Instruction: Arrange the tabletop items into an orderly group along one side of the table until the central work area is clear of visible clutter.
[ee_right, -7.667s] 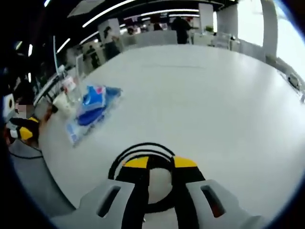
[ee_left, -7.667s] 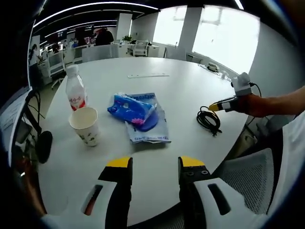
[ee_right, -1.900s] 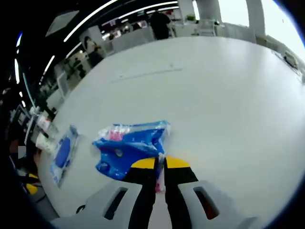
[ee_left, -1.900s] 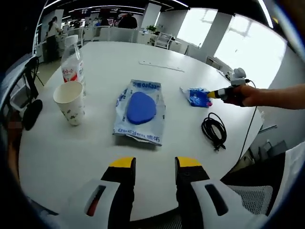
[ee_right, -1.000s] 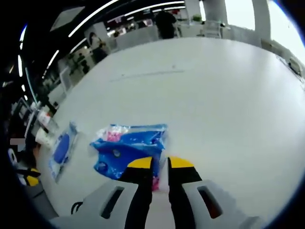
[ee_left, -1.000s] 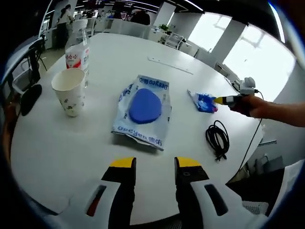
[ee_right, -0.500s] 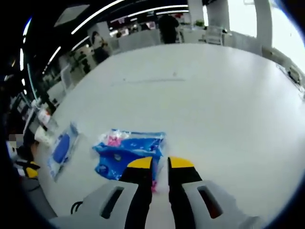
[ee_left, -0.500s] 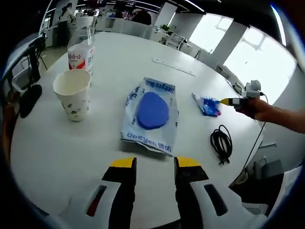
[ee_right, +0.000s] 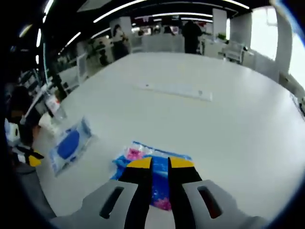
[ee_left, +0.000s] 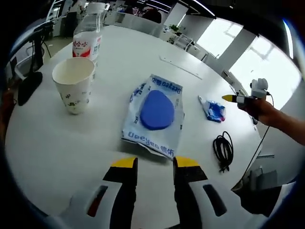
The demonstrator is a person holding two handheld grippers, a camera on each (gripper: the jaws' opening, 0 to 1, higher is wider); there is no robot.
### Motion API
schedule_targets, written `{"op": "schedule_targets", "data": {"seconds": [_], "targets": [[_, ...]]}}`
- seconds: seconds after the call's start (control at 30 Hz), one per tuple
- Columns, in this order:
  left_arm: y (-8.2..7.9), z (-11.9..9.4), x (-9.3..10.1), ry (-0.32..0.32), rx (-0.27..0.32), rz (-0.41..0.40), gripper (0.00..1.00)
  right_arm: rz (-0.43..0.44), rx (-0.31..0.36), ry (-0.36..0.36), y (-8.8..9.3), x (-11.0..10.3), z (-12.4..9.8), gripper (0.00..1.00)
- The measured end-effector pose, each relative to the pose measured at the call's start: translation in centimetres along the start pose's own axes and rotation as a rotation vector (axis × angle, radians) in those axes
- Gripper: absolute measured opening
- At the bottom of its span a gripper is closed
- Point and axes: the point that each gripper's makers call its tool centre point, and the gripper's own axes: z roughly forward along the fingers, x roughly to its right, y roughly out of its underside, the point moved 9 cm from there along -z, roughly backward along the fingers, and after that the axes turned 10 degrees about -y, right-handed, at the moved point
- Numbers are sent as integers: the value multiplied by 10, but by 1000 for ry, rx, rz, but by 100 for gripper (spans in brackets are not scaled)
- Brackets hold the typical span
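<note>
Just beyond the left gripper (ee_left: 150, 164), whose yellow-tipped fingers (ee_left: 125, 163) are held apart with nothing between them, a clear wipes pack (ee_left: 155, 114) with a blue oval patch is seen lying flat on the white round surface (ee_left: 71, 143). To the left of the wipes pack a paper cup (ee_left: 73, 85) stands upright; its mouth is open, but what it holds cannot be made out. Behind the cup a clear plastic bottle (ee_left: 87, 40) with a red-and-white label is seen, its top cut off by the edge of the view. To the right of the wipes pack a coiled black cable (ee_left: 223, 150) lies near the edge of the surface, and beyond it a small blue crinkled packet (ee_left: 213, 109) rests. Further right of the wipes pack, the other gripper's yellow tip is seen just apart from that packet, held by a hand (ee_left: 259, 108). A thin pale strip (ee_left: 183, 68) lies farther back.

In the right gripper view, the right gripper (ee_right: 159, 164) is seen over the blue packet (ee_right: 157, 183), its fingers (ee_right: 180, 163) released with a narrow gap and gripping nothing. The print on the packet cannot be read. The wipes pack (ee_right: 70, 143) lies to the packet's left.
</note>
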Motion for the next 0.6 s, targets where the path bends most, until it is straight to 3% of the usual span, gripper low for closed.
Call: {"op": "schedule_targets", "data": {"seconds": [0.23,0.4,0.6], "targets": [[0,7,5,-14,2,-41,27,17,4,-63,-7,-17,21,9],[2,11,10,-25,-6,-65,26,-31,-5,-159,-18,-44,42,8],[5,15,13,-31,-13,-96,26,-71,-50,-240,-19,-72,66,9]]}}
